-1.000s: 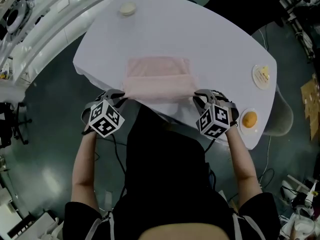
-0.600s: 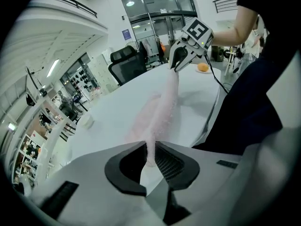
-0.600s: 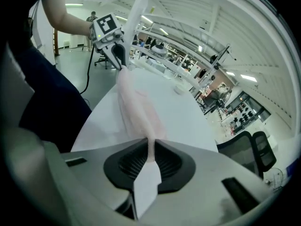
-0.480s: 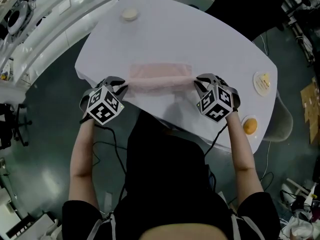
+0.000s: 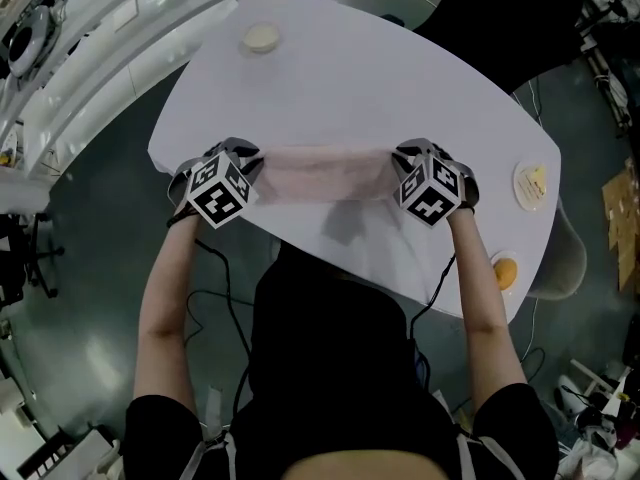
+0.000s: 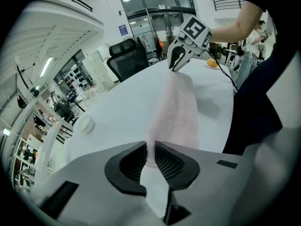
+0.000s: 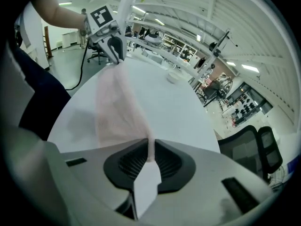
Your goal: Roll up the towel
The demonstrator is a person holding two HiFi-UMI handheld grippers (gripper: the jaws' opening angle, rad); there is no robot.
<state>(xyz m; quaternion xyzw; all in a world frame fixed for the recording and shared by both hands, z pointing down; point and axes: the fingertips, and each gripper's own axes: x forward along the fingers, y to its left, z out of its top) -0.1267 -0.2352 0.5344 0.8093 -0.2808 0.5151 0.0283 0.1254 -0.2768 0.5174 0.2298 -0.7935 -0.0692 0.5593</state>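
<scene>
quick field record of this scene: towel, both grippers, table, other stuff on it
towel: pink, gathered into a narrow band, stretched between the two grippers above the table's near half
left gripper: jaws shut on the towel's left end
right gripper: jaws shut on the towel's right end
table: white, rounded, the towel's shadow on it
other items: small round dish at the far left; plate with food at the right edge; orange item near the right corner

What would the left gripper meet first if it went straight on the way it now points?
Shut on the pink towel, the left gripper would likely run along that towel into the white table beneath it; depth is unclear.
</scene>
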